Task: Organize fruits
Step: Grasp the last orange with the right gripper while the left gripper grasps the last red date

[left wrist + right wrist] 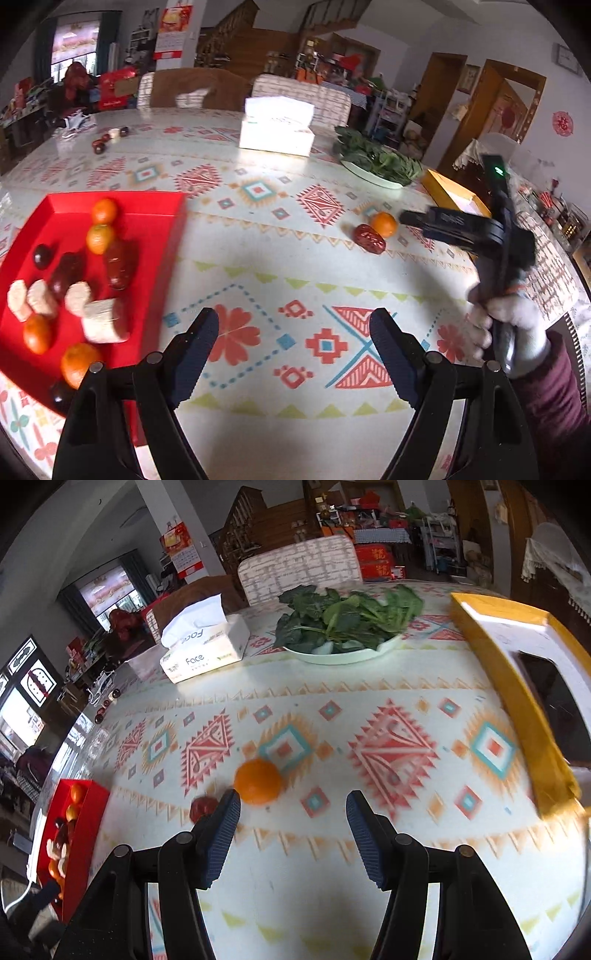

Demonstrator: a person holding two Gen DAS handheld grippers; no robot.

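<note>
red tray, orange mandarin, geometric-patterned tablecloth, yellow box

You see the tray on the table to your left, with oranges, dates and cut pieces in it. Far to its right, one orange touches a date. Behind them sit the tissue box and the plate of greens.

Both wrist views angled down, tabletop shared
</note>
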